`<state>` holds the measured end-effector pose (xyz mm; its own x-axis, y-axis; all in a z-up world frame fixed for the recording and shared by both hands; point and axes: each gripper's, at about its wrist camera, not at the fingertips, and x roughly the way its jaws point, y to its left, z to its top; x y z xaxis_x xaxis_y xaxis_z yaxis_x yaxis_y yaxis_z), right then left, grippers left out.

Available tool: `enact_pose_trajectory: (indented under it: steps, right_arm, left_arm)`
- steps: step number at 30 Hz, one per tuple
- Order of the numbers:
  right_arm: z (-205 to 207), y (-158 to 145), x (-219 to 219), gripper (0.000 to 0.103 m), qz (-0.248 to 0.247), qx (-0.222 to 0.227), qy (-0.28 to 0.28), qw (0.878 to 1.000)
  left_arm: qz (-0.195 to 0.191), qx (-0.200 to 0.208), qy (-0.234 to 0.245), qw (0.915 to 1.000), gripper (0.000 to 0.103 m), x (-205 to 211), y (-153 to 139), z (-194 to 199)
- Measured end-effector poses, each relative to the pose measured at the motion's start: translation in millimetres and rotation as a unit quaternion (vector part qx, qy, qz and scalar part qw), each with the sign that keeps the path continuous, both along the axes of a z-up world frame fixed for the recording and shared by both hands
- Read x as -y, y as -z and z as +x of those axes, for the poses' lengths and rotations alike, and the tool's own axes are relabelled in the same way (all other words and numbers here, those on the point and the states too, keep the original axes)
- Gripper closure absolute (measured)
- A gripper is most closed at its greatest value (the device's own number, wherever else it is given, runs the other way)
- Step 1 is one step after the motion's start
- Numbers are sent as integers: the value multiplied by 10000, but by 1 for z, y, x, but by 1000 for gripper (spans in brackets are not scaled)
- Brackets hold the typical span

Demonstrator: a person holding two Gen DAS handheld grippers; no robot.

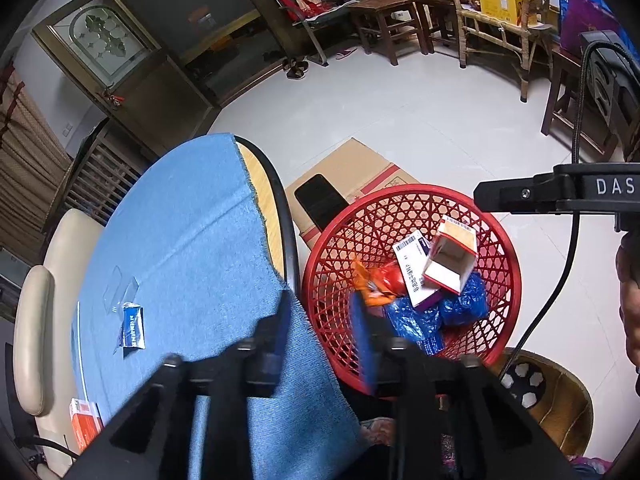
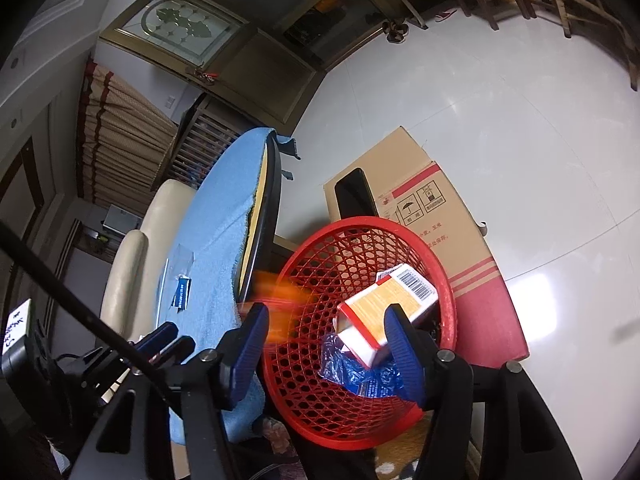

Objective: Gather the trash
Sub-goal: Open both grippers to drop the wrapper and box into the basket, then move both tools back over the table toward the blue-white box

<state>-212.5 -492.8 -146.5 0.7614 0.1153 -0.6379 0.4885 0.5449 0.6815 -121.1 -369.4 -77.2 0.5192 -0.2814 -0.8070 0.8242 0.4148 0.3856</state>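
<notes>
A red mesh basket [image 1: 500,240] [image 2: 308,412] stands on the floor beside the table. It holds an open carton [image 1: 454,260] [image 2: 384,312], a white box, an orange wrapper [image 1: 376,284] and blue plastic bags [image 1: 420,320] [image 2: 360,376]. In the right wrist view an orange blur [image 2: 280,296] shows at the basket rim. My left gripper [image 1: 324,332] is open over the table edge and basket rim. My right gripper [image 2: 324,344] is open above the basket, empty. A blue-white wrapper [image 1: 132,326] [image 2: 182,292] lies on the blue tablecloth [image 1: 180,248].
A clear plastic piece [image 1: 120,290] lies near the wrapper. An orange box [image 1: 86,420] sits at the table's near edge. A cardboard box [image 1: 360,168] [image 2: 440,200] lies behind the basket. A cream chair [image 1: 36,320] stands left; wooden furniture [image 1: 400,20] stands far back.
</notes>
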Motion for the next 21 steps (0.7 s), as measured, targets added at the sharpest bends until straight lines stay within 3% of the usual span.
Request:
enact_pose_trajectory:
  steps: [1,2,11,21]
  right_arm:
    - [0,0,0,39,-2,2,3,10000]
    - [0,0,0,39,-6,3,-4,10000]
    - [11,-8,-9,39,-119,-49,-118,9998]
    - [40,-23,-40,39,-382,-165,-506,9979]
  left_arm:
    - [-16,32,-9,10000,51,-1,0,0]
    - [-34,65,-13,10000,48,-1,-1,0]
    - [-146,34,-191,9997,47,-17,-4,13]
    - [-470,-79,-781,9958,42,-59,-12,50]
